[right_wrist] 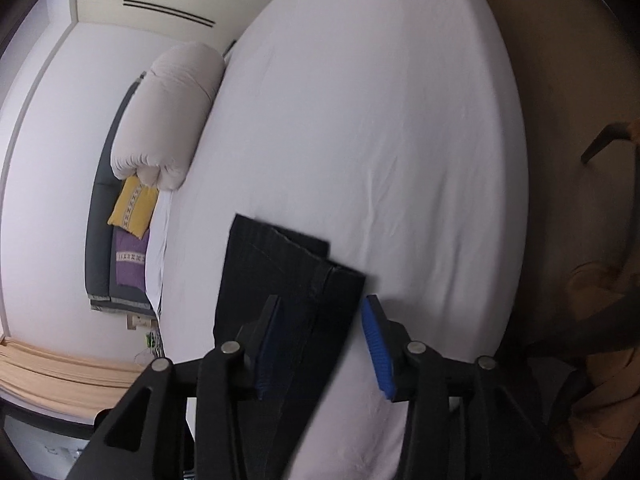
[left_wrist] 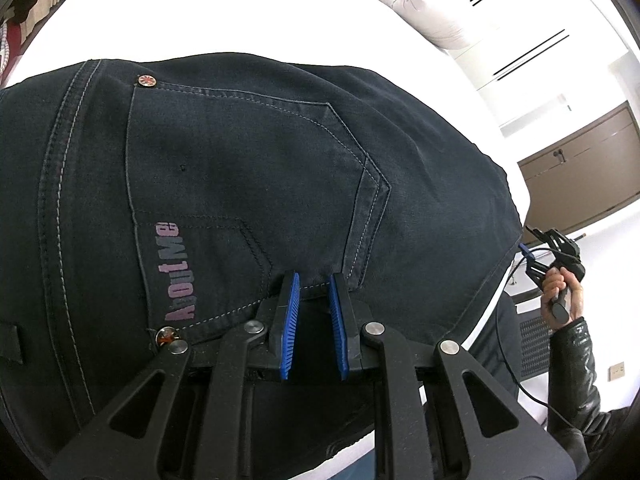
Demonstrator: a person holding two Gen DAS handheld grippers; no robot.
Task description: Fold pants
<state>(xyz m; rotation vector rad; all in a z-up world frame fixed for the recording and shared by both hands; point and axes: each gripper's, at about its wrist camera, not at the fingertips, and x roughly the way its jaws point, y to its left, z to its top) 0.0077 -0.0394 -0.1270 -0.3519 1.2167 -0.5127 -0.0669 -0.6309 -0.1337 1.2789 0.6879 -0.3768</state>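
- The right claw stands apart: the hems of the pants lie between its pads, and neither pad seems to press on the cloth
- From this claw the leg ends reach toward 12 o'clock and stop at a stepped edge; the long axis runs from 6 to 12
- The left claw is nearly together and pinches the pants at the pocket seam, near the waist
- The right claw is the nearer one to the hems, so I judge the next fold belongs to it
- Around the hems the bed gives open white sheet from 12 to 3 o'clock; the rolled duvet lies far off at 10 o'clock
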